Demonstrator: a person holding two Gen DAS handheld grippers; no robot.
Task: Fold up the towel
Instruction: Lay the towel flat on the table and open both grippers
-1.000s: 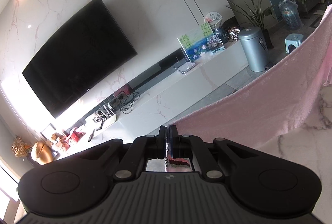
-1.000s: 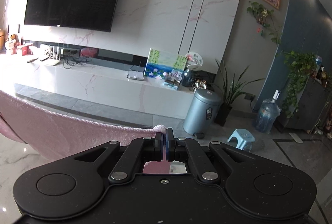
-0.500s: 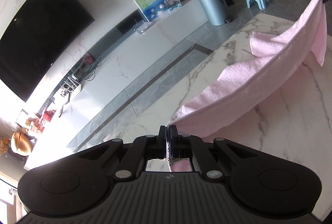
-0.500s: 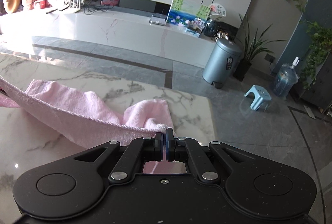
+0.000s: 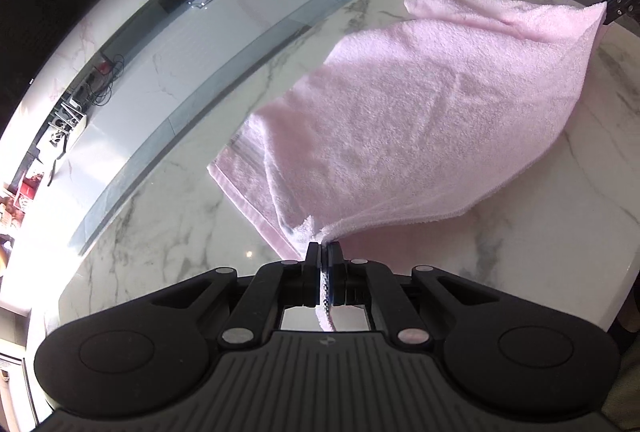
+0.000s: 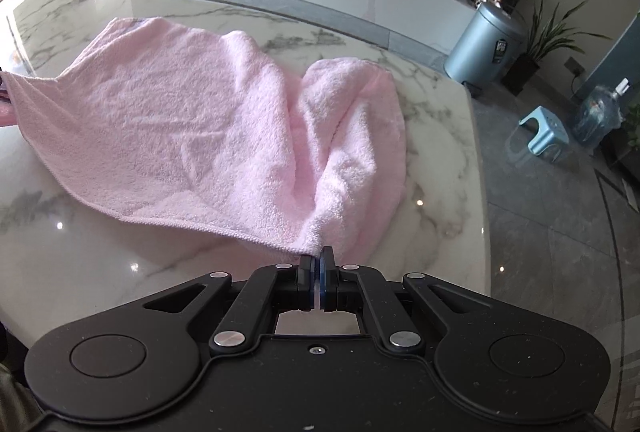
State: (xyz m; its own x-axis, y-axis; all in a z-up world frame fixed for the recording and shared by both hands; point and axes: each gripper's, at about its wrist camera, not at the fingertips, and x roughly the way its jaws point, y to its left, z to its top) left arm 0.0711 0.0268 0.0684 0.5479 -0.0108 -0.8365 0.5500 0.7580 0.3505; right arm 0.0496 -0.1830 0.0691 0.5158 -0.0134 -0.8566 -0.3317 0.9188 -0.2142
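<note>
Glossy white marble desk with grey veining (image 5: 160, 232), rounded at the corner, carrying the far part of the work. Soft pink terry towel (image 5: 420, 111) draped over it: far portion lying on the stone, near edge lifted and strung between two corners, sagging in the middle. Limp, light, plush; no stiffness at all, so bound to droop and bunch wherever unsupported, as the deep fold toward the right corner shows in the right wrist view. Best held by the corners along the hemmed edge, as now, pulled taut enough to keep that edge straight. Left tool (image 5: 323, 248) clamped shut on one near corner, cloth pinched between the pads. Right tool (image 6: 317, 252) likewise pinched tight on the other corner.

Against a second ago: both tools lower and tipped steeply downward, wall and television gone from view, desk and towel filling the frames, towel now resting on the stone instead of hanging as a raised band.
</note>
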